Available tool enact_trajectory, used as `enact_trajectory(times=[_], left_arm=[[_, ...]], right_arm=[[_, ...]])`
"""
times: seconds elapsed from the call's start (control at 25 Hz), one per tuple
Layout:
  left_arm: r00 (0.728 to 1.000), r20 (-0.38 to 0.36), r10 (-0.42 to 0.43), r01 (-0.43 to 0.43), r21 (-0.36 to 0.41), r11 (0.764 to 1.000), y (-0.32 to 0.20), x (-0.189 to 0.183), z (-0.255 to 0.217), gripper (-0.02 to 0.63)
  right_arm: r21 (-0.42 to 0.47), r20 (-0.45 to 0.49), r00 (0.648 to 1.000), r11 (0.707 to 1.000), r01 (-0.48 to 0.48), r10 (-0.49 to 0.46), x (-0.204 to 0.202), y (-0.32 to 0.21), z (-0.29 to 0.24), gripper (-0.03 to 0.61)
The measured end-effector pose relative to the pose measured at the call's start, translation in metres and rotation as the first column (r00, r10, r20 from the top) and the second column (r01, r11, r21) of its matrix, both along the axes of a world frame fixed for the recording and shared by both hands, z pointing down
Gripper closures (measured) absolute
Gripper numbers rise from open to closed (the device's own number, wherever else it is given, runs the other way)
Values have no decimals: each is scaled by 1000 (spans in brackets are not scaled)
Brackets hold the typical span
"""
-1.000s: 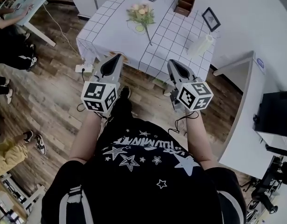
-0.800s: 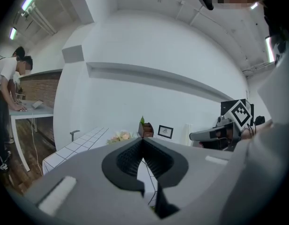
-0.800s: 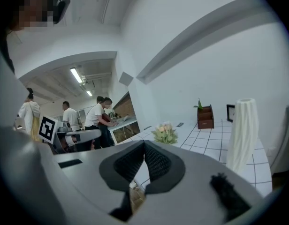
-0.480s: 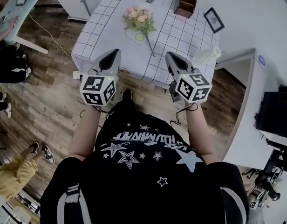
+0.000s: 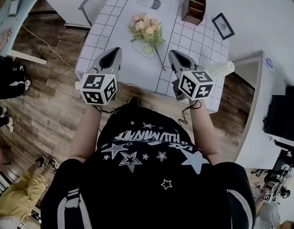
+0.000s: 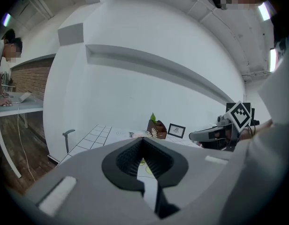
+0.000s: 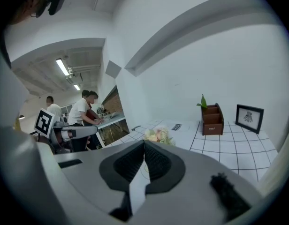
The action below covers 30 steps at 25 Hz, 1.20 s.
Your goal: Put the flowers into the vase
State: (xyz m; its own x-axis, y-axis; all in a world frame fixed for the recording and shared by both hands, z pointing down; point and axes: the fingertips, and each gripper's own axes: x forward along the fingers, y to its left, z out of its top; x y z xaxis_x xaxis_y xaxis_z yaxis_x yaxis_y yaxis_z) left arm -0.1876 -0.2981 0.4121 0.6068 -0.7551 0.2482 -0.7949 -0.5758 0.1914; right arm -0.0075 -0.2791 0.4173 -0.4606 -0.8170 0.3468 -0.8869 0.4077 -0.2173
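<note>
On grid-patterned tablecloth (image 5: 185, 37): soft pastel flowers (image 5: 148, 28), thin stem; left tool (image 5: 117, 49), right tool (image 5: 172, 53) shut, empty.

Wood-plank floor (image 5: 51, 104), matt gridded tablecloth (image 5: 101, 30)

table (image 5: 185, 44) | white, gridded | on it: flowers (image 5: 148, 27), wooden box (image 5: 194, 11), picture frame (image 5: 223, 26), white vase (image 5: 221, 69)

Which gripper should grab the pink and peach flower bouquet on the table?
The right gripper, probably: the green stem of the flower bouquet ends near it; the left gripper sits farther away.
</note>
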Motion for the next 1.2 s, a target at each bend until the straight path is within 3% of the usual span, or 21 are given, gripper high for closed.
enact_trajectory(times=[0.16, 0.44, 0.6, 0.8, 0.84, 0.88, 1.2], left_arm=[[1000, -8, 17, -17, -17, 1000, -23, -3, 7, 604], [998, -22, 55, -56, -59, 997, -50, -1, 25, 604], [997, -35, 74, -77, -88, 993, -59, 2, 37, 604], [995, -35, 94, -98, -119, 988, -67, 7, 52, 604], [994, -36, 101, -105, -126, 986, -66, 10, 55, 604], [993, -38, 108, -112, -132, 985, -64, 13, 56, 604], [992, -44, 115, -120, -154, 981, -60, 19, 63, 604]], right_arm=[[-10, -5, 999, 999, -44, 44, 1, -21, 9, 568], [-109, -15, 999, 994, -31, 30, -9, -44, 41, 568], [-191, -92, 995, 981, -44, 26, -11, -47, 64, 566], [-306, -116, 993, 952, -19, -17, -17, -53, 93, 560], [-330, -115, 993, 944, -6, -34, -18, -53, 98, 532], [-357, -117, 992, 934, 10, -55, -19, -52, 103, 481], [-551, -223, 956, 833, 37, -190, -20, -56, 144, 466]])
